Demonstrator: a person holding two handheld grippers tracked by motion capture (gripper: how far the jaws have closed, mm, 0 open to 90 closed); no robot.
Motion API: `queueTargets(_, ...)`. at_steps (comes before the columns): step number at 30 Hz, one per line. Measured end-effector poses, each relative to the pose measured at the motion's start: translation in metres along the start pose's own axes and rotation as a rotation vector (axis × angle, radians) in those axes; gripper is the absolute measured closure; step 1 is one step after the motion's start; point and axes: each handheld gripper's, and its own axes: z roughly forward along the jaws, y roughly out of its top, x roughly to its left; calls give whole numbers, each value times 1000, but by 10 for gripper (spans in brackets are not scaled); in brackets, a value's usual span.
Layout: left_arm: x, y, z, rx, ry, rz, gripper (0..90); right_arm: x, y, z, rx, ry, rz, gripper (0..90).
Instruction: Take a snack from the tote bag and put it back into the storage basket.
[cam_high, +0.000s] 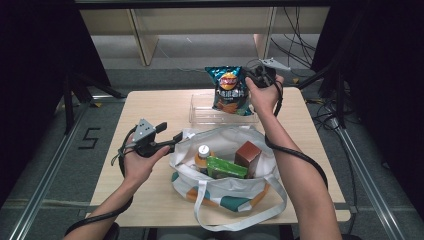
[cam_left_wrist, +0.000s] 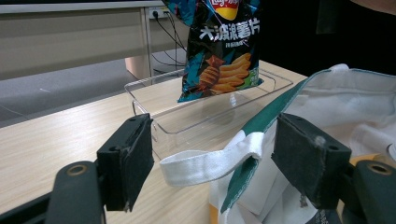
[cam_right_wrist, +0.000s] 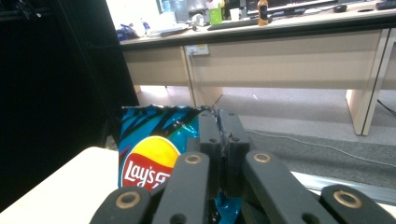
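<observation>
Chips are the thing in hand here: we see the chip bag (cam_high: 230, 90) hanging upright from the right gripper (cam_high: 256, 76), above the clear tray (cam_high: 200, 116) at the far side of the counter (cam_high: 150, 107). In the right gripper view the two jaws stand pressed together, and the top edge of the chip bag (cam_right_wrist: 154, 140) is pinched between them near its corner; the rest of the bag falls down to the left of the jaws. In the left gripper view we see the bottom of the chip bag (cam_left_wrist: 219, 60) low inside the tray (cam_left_wrist: 154, 116), but we cannot tell if it touches the tray floor.

The left gripper (cam_high: 167, 137) is near the left rim of the white bag (cam_high: 225, 185), which lies open on the counter just before the tray. Its jaws are wide apart. A white strap (cam_left_wrist: 210, 163) of this bag passes between them without touching either pad, and the green-edged rim of the white bag (cam_left_wrist: 336, 107) rises just beside the right jaw. The chip bag is well apart from these jaws, farther back.

Inside the white bag we see a bottle (cam_high: 203, 155), a green box (cam_high: 226, 168) and a brown box (cam_high: 248, 155), close together.
</observation>
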Motion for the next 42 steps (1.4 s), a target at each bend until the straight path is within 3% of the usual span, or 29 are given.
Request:
queueTargets(3, 0, 0, 0, -1, 0, 1, 277, 1, -1, 1, 13, -4, 26, 896)
queueTargets(11, 0, 1, 0, 0, -1, 12, 277, -4, -5, 6, 19, -8, 17, 895)
queueTargets(12, 0, 1, 0, -1, -1, 10, 277, -4, -6, 7, 18, -12, 38, 895)
queueTargets(16, 0, 0, 0, -4, -1, -2, 277, -4, -8, 9, 28, -20, 49, 894)
queueTargets(17, 0, 0, 0, -4, -1, -2, 277, -7, -8, 10, 23, -13, 16, 894)
queueTargets(19, 0, 0, 0, -3, -1, -1, 277, -8, -8, 11, 19, -16, 0, 894)
queueTargets(20, 0, 0, 0, -3, -1, 0, 277, -5, -9, 10, 27, -19, 47, 894)
queueTargets(21, 0, 0, 0, -2, -1, 1, 277, -7, -9, 11, 31, -19, 31, 894)
queueTargets(25, 0, 1, 0, -2, -1, 3, 277, -8, -10, 12, 31, -16, 39, 894)
queueTargets(26, 0, 0, -1, -2, -1, 1, 277, -10, -12, 14, 27, -16, 19, 893)
queueTargets(29, 0, 1, -1, -5, -1, 5, 277, -9, -14, 14, 42, -26, 64, 892)
queueTargets(34, 0, 0, -1, -1, 0, 6, 276, -15, -17, 17, 44, -34, 32, 891)
queueTargets(39, -1, 0, 0, 0, -2, 5, 276, -18, -20, 16, 58, -49, 72, 888)
queueTargets(42, 1, 0, 0, 2, -2, 20, 276, -27, -21, 16, 59, -56, 18, 888)
